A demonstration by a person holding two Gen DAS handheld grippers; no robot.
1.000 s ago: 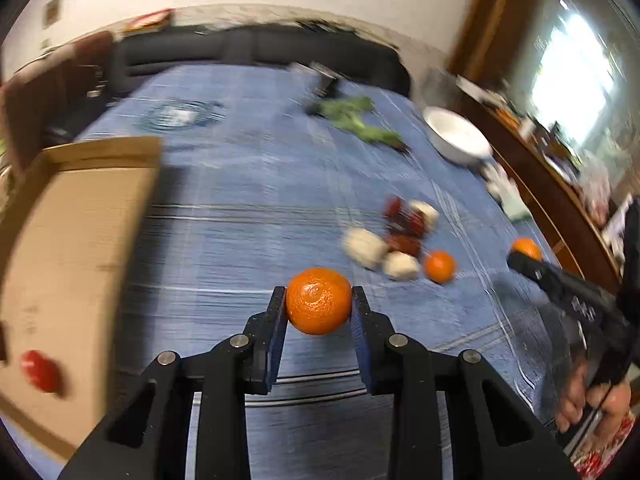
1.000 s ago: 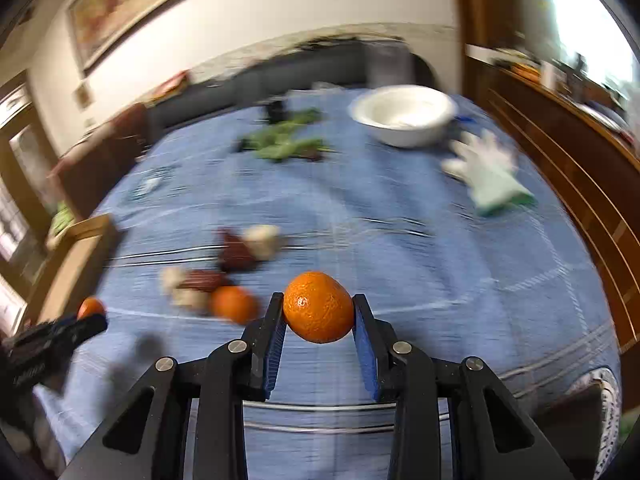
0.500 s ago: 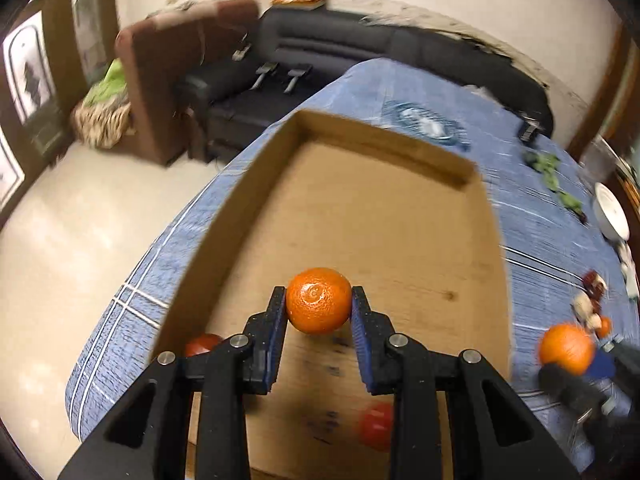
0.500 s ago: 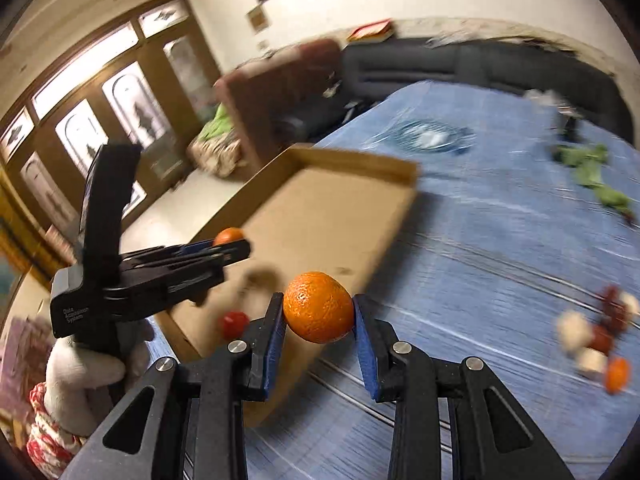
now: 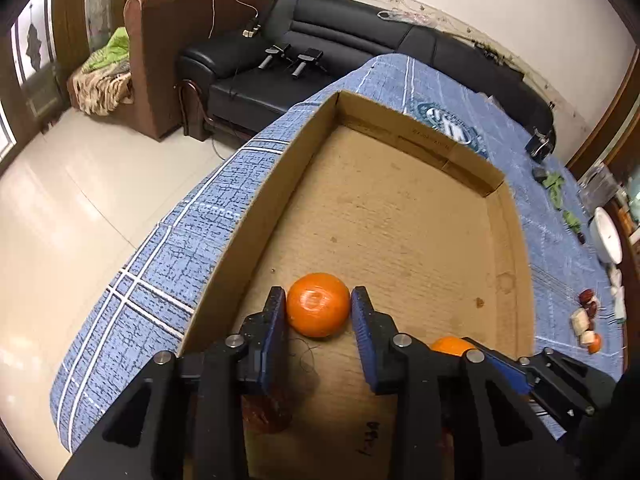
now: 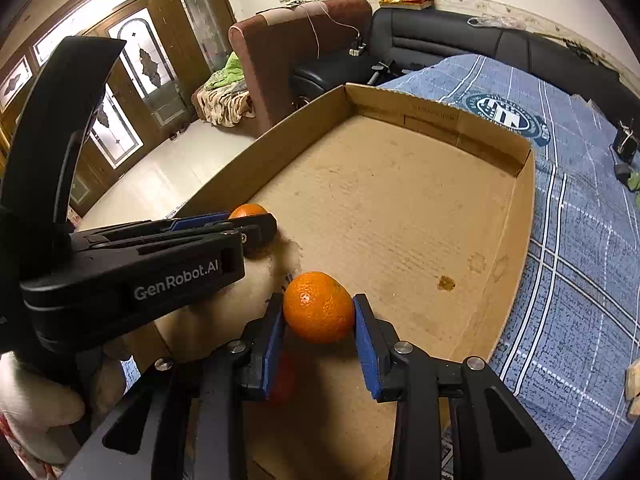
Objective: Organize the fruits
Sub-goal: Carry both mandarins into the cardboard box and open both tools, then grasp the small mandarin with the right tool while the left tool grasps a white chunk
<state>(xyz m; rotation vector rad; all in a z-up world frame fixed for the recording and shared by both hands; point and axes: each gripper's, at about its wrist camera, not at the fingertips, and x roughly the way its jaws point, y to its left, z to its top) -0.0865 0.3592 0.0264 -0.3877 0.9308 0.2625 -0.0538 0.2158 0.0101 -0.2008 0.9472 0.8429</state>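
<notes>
Cardboard box: shallow brown tray on the blue checked tablecloth, where both oranges are being delivered
Left gripper: jaws opening, with the left orange between the blue pads, low over the box floor at 6 o'clock
Right gripper: jaws a little apart, pads against the right orange, above the near floor
Step in hand: probably release; each orange should go down onto the floor before the jaws widen, so neither rolls
Left view only: loose fruit on the cloth at 3 o'clock
Right view only: glazed doors at 10 o'clock, red fruit under the pad
</notes>
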